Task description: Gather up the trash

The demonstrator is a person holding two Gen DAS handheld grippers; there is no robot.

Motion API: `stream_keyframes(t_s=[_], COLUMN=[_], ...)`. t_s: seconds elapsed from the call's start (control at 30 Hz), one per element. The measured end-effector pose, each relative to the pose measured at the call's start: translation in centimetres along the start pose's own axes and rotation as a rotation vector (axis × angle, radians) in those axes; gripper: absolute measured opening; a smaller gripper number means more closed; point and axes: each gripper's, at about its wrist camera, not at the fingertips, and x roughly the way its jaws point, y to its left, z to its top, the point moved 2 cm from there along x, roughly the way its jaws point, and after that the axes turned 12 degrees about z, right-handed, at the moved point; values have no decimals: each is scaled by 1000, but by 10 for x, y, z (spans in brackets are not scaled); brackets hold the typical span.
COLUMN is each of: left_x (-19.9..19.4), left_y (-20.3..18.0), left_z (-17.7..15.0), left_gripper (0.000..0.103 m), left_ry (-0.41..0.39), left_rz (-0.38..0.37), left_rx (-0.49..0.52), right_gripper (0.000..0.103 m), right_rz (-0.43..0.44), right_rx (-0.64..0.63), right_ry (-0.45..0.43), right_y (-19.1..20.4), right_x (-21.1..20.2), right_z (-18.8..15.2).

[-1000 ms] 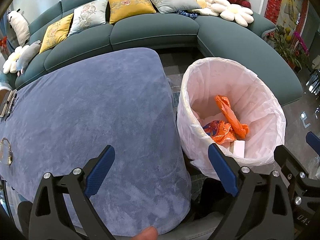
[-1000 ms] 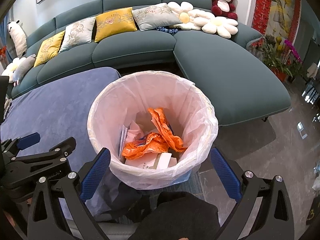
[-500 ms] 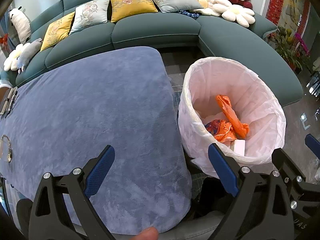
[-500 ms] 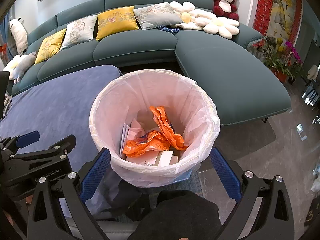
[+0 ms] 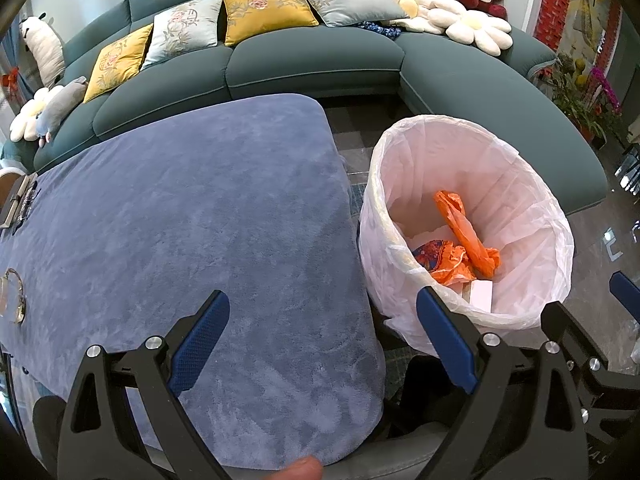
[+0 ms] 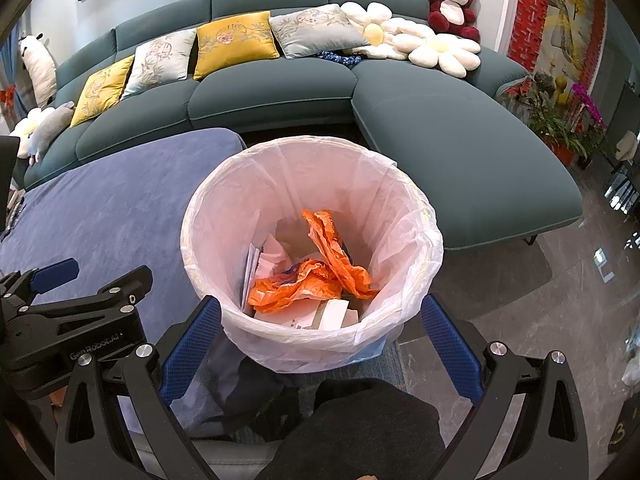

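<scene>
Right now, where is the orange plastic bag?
In the right wrist view, the orange plastic bag lies crumpled inside the lined trash bin, on top of paper scraps, just right of the blue table.

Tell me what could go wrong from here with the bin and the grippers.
The trash bin stands right beside the blue table cloth, so a swing of the open left gripper could knock it. The thin liner could snag on the open right gripper. The orange wrapper sticks up and may spill out.
</scene>
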Motion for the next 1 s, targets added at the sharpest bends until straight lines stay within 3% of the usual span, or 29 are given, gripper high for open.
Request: stream_keyframes(t_s=[1.0], left_x=[2], left_y=[3], left_z=[0], left_gripper=[90], left_ry=[10], left_rz=[5], left_rx=[-21], right_gripper=[96], right_rz=[-3], right_rx=[-3], right_ry=[5], right_y=[2], right_x=[2], right_z=[-5])
